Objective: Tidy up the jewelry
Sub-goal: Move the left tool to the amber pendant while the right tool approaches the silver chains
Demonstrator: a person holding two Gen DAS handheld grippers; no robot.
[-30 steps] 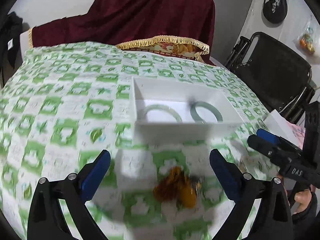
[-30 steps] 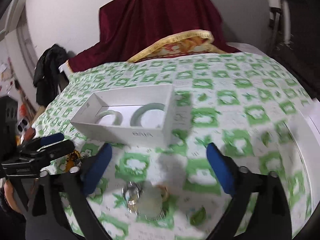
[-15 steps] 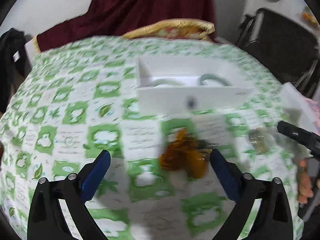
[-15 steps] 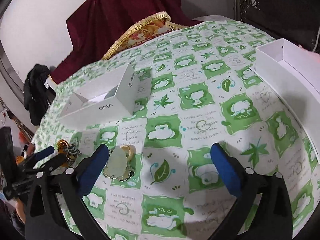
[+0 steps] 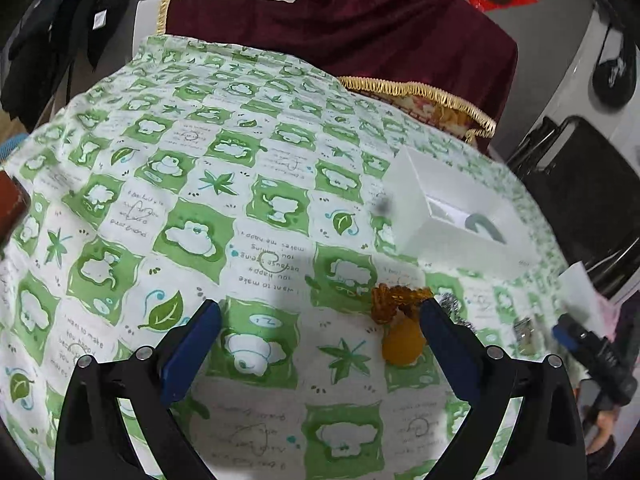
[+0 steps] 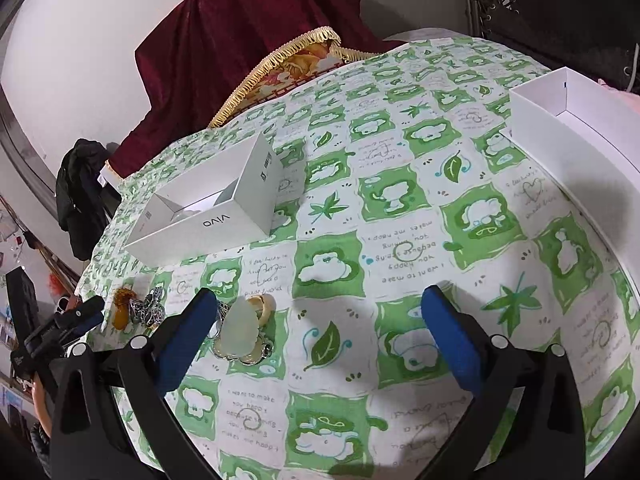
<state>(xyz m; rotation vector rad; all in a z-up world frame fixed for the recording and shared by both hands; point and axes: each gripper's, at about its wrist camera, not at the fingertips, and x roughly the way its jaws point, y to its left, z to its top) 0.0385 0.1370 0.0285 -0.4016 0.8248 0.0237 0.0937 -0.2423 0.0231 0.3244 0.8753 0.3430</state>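
Note:
My left gripper (image 5: pixel 320 340) is open and empty above the green-and-white tablecloth (image 5: pixel 200 200). An amber bead strand with a yellow pendant (image 5: pixel 398 320) lies just left of its right finger, with a silver chain (image 5: pixel 454 308) beside it. A white box (image 5: pixel 452 224) holding a green bangle (image 5: pixel 486 228) stands at the right. My right gripper (image 6: pixel 320 332) is open and empty. A pale jade pendant with rings (image 6: pixel 240 332) lies by its left finger. The amber piece and silver chain (image 6: pixel 138 310) lie further left. The same white box (image 6: pixel 208 216) is behind them.
A second white box (image 6: pixel 568 128) stands at the table's right edge. A dark red cloth (image 5: pixel 360 20) covers something behind the table. A black chair (image 5: pixel 580 184) is at the right. The other gripper shows at each view's edge (image 5: pixel 592 352).
Both cameras have swung away: the left view turned left so the box and amber beads shifted right; the right view turned right, bringing the second white box into sight. Both grippers stayed open.

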